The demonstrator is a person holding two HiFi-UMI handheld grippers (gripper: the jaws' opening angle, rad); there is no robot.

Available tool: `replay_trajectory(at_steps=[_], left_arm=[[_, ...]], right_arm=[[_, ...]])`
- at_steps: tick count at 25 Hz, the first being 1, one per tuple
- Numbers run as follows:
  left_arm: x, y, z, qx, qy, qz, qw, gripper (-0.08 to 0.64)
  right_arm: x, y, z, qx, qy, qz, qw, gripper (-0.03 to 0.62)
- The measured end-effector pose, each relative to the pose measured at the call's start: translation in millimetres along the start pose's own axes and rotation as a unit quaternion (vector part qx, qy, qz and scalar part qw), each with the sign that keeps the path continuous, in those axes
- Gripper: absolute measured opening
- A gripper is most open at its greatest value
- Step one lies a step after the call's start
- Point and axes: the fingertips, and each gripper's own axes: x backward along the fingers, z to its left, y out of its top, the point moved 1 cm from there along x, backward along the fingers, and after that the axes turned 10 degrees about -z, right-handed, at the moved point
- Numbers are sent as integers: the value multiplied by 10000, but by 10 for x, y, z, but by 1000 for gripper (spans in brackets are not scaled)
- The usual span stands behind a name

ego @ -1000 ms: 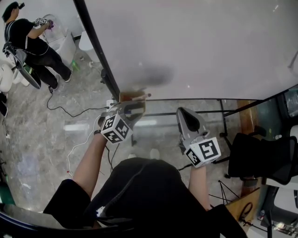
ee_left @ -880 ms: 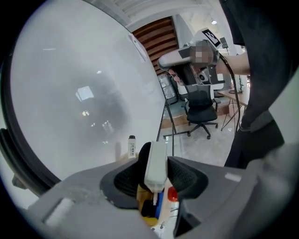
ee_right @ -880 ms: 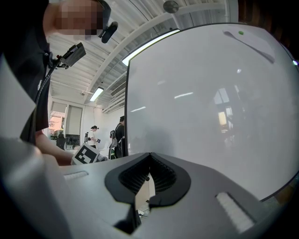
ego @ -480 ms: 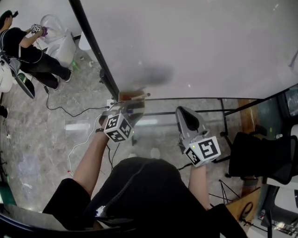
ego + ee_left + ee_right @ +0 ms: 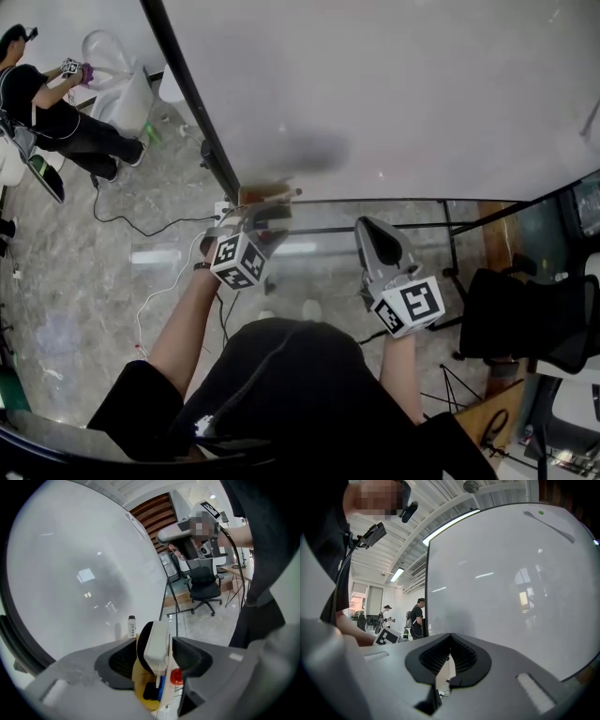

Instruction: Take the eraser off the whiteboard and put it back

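Note:
The eraser (image 5: 158, 637), white-backed with black felt, stands on edge in the wooden tray (image 5: 262, 194) at the foot of the whiteboard (image 5: 394, 94). My left gripper (image 5: 154, 652) straddles it. Its jaws have just been opening, and the pads (image 5: 187, 654) now stand off the eraser's sides, so the gripper is open with the eraser between them. In the head view the left gripper (image 5: 265, 217) points down at the tray. My right gripper (image 5: 375, 234) hangs to the right, away from the tray. In its own view the right gripper (image 5: 450, 644) is shut on nothing, facing the whiteboard (image 5: 511, 583).
Markers with red and blue parts (image 5: 174, 677) lie in the tray under the eraser, and a black-capped marker (image 5: 131, 626) stands by the board. A black office chair (image 5: 525, 319) is at the right. A cable (image 5: 150, 225) runs over the floor, and a person (image 5: 56, 84) stands far left.
The left gripper's marker cube has rolled slightly and its jaws have spread around the eraser. Neither hand has shifted. The person at far left has moved a little.

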Motion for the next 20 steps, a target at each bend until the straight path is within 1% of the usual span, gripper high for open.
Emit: replay_trajectory(at_steps=[2,4,7,10,12,14,18,20], left_arm=[[35,28,24,22,75,-45,10000,256],[92,81,55,138,164,-144,9997,257],[209,196,99,464,288,-386,9978,258],[352,323,150,873,436,-722,9926,256],[453,412,187,1164,521,-975,9870,247],[575,543,253,1372,637,-1290,9800,213],[857,753,391,1756,1032,-1921,9600,125],[998,821,437,1866,1249,-2128,9510,93]], right_arm=[[-12,2,6,-4,21,-10,10000,9],[-28,-2,22,-17,61,-19,10000,9],[-61,-3,68,-38,148,-28,9999,9],[-104,-13,120,-52,232,-27,9997,9],[-129,-17,153,-49,274,-27,9996,9],[-156,-19,191,-34,317,-23,9995,9],[-216,-27,295,26,436,6,9990,9],[-233,-18,344,70,467,7,9989,9]])
